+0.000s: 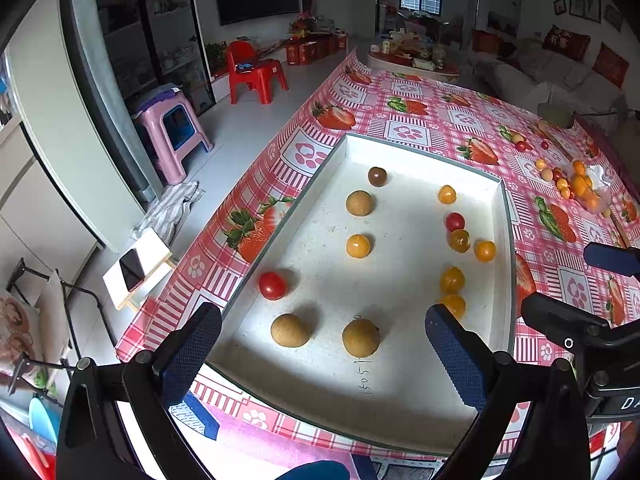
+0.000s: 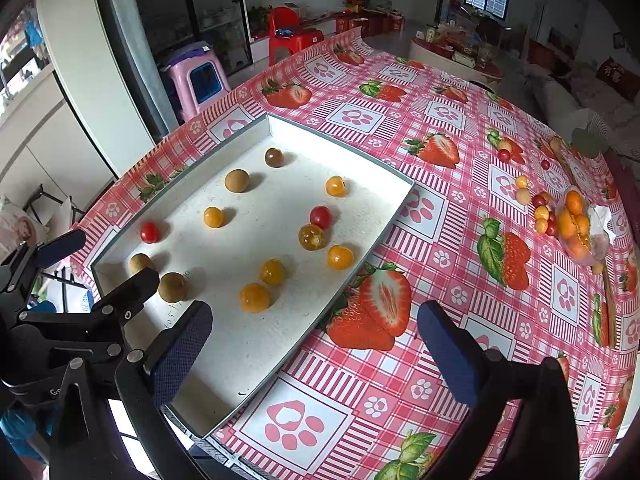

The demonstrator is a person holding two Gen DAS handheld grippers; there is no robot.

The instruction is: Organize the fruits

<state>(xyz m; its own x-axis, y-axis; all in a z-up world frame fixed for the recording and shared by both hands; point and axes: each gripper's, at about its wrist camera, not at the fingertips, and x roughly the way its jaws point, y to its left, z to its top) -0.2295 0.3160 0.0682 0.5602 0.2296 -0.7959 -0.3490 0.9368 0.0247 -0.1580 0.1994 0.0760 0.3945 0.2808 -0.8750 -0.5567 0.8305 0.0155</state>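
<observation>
- Both grippers are spread wide and empty: left gripper hangs over the white tray, right gripper at its edge.
- Loose fruit pile sits far right (go there next, pinch gently, they'll roll).

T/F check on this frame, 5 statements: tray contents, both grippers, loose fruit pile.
1. Both the left gripper and the right gripper are open and hold nothing. True.
2. The white tray holds only red tomatoes. False: it also holds orange-yellow fruits, brown round fruits and a dark tomato.
3. A pile of loose fruit lies on the tablecloth, outside the tray. True.
4. The tray stands on a bare wooden table. False: it sits on a pink checked tablecloth printed with strawberries.
5. The red tomato near the tray's left wall touches a brown fruit. False: they lie apart.
</observation>
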